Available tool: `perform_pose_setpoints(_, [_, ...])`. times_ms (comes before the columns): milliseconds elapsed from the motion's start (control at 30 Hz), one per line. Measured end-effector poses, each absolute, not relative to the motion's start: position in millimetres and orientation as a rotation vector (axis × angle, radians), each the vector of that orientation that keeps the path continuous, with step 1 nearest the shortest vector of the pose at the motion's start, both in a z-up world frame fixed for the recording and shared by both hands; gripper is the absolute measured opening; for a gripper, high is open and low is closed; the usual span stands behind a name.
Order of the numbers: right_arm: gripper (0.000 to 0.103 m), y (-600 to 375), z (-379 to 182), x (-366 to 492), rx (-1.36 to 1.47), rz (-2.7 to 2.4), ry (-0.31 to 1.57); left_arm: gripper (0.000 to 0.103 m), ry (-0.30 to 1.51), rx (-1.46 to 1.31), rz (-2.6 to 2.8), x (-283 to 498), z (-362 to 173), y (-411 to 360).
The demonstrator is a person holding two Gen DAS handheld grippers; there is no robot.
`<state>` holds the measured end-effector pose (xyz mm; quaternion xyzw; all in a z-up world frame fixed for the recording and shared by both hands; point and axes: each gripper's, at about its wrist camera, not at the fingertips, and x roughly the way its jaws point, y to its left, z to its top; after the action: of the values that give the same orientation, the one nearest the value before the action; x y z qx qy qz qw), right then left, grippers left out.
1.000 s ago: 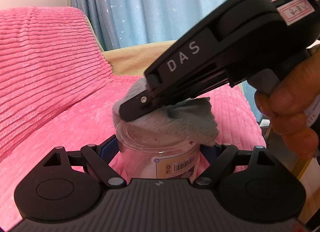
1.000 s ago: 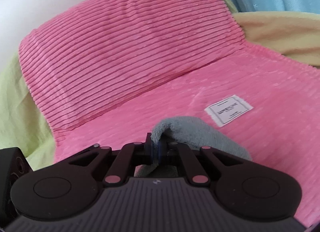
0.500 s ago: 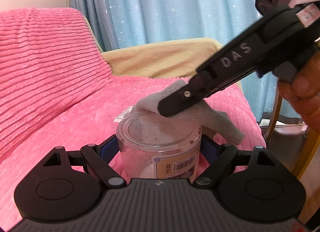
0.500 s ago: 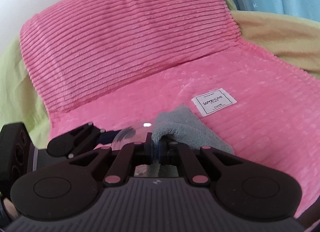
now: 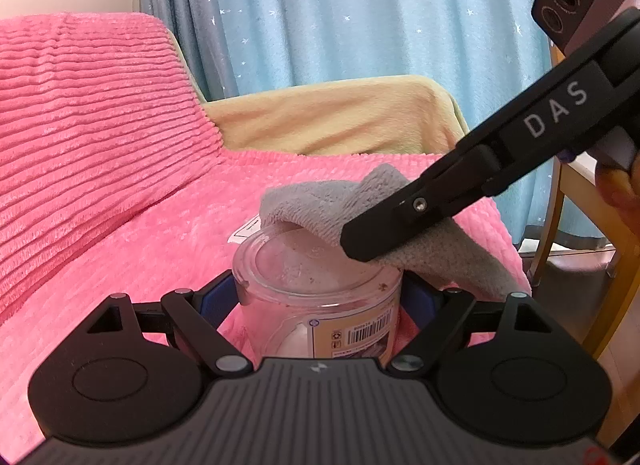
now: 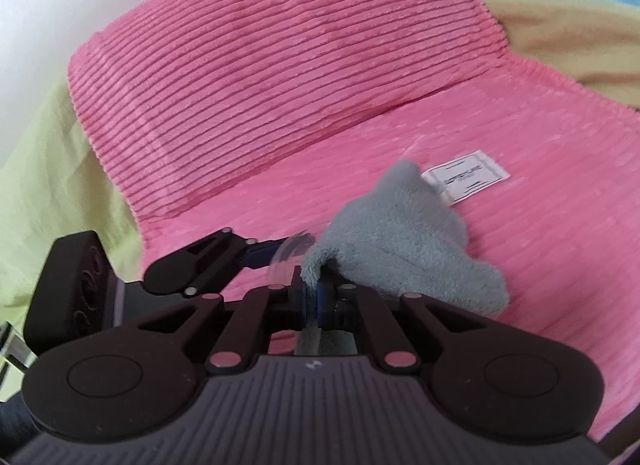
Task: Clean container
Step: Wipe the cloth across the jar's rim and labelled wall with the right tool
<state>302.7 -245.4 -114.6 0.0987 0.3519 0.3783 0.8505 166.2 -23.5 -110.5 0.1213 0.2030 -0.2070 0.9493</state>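
A clear plastic container with a barcode label and a speckled flat top sits between the blue pads of my left gripper, which is shut on it. A grey fluffy cloth lies over the far right part of that top. My right gripper comes in from the upper right, shut on the cloth and pressing it on the container. In the right wrist view the cloth bulges out past the closed right gripper, and the container's rim shows as a blur beside the left gripper.
A pink ribbed cover drapes a sofa seat and backrest. A white printed tag lies on the seat behind the cloth. A beige armrest and blue curtains stand behind; a wooden chair leg is at right.
My right gripper has drawn the cloth from the near left of the container's top toward the far right, uncovering most of the top. The left gripper and container stayed put.
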Motion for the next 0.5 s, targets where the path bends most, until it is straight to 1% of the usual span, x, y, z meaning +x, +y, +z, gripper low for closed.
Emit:
perform_pose_setpoints(233, [0.002, -233, -116, 300, 0.242, 0.832, 0.740, 0.085, 0.415, 0.245, -0.427, 167, -110, -20])
perform_pose_setpoints(500, [0.002, -214, -117, 305, 0.217, 0.818, 0.693, 0.085, 0.414, 0.241, -0.433, 170, -112, -11])
